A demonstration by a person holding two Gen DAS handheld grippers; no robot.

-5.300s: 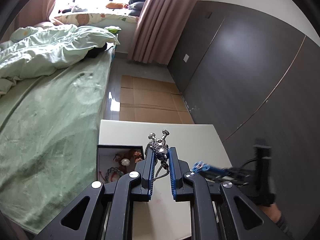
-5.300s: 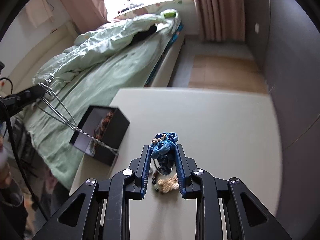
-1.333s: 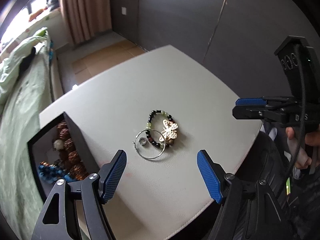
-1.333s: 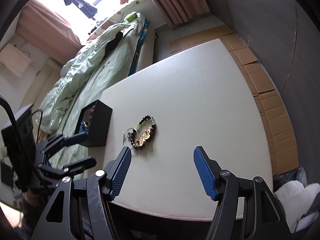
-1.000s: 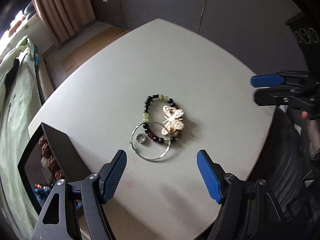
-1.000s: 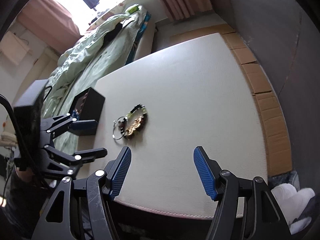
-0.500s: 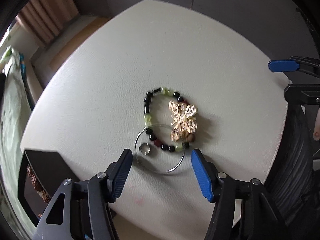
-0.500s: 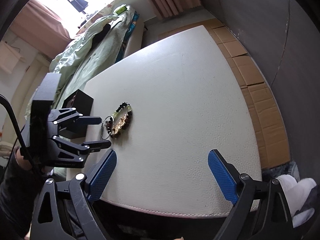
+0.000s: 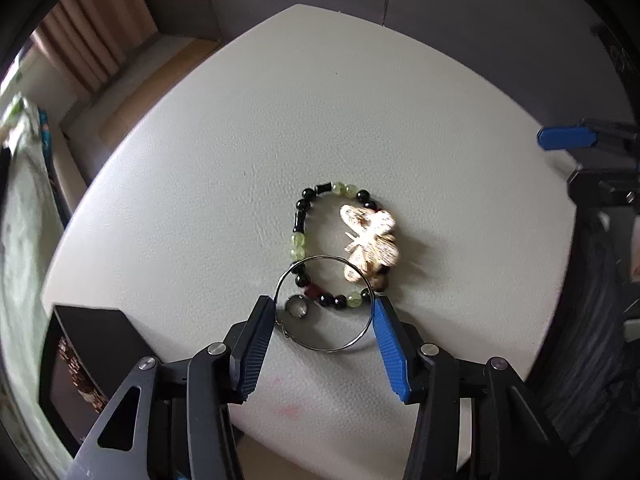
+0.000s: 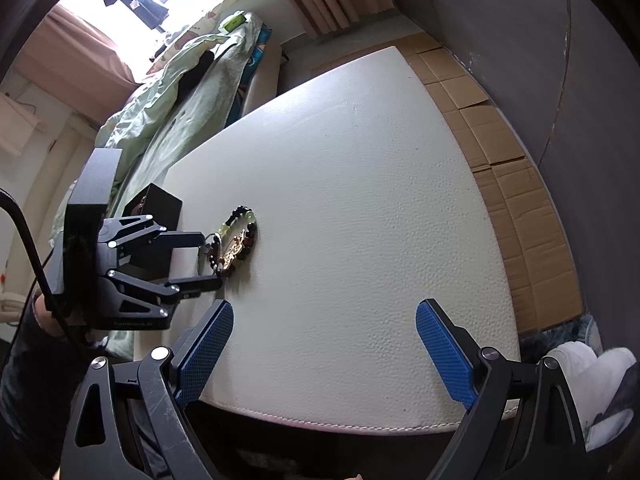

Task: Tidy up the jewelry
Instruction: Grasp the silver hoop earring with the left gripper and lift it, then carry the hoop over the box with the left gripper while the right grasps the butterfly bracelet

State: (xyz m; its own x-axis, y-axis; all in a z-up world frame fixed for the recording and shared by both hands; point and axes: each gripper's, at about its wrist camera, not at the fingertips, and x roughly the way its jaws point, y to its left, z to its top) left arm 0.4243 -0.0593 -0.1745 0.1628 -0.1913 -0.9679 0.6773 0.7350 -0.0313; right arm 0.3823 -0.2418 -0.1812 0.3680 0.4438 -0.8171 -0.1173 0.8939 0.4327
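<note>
On the white table point(image 9: 224, 152) lies a bracelet point(image 9: 300, 236) of black and green beads with a gold butterfly charm point(image 9: 370, 240). A thin silver hoop point(image 9: 324, 346) with a small ring point(image 9: 297, 307) inside it overlaps the bracelet's near side. My left gripper point(image 9: 322, 308) points down over the hoop. Its jaws are closing, with the hoop between the blue pads point(image 9: 390, 344) and close to both. The right wrist view shows that gripper point(image 10: 208, 256) beside the bracelet point(image 10: 236, 240). My right gripper point(image 10: 324, 316) hangs open and empty over the table's near edge.
A black jewelry box point(image 9: 92, 344) with beaded pieces inside stands at the table's left, seen too in the right wrist view point(image 10: 156, 204). Beyond it is a bed with green bedding point(image 10: 172, 92). Cardboard point(image 10: 512, 184) covers the floor by a dark wall. A white sock point(image 10: 580, 364) shows bottom right.
My left gripper came down onto the hoop and its jaws narrowed around it. The right gripper's jaws spread wider, then kept still. Both had held jewelry several seconds ago.
</note>
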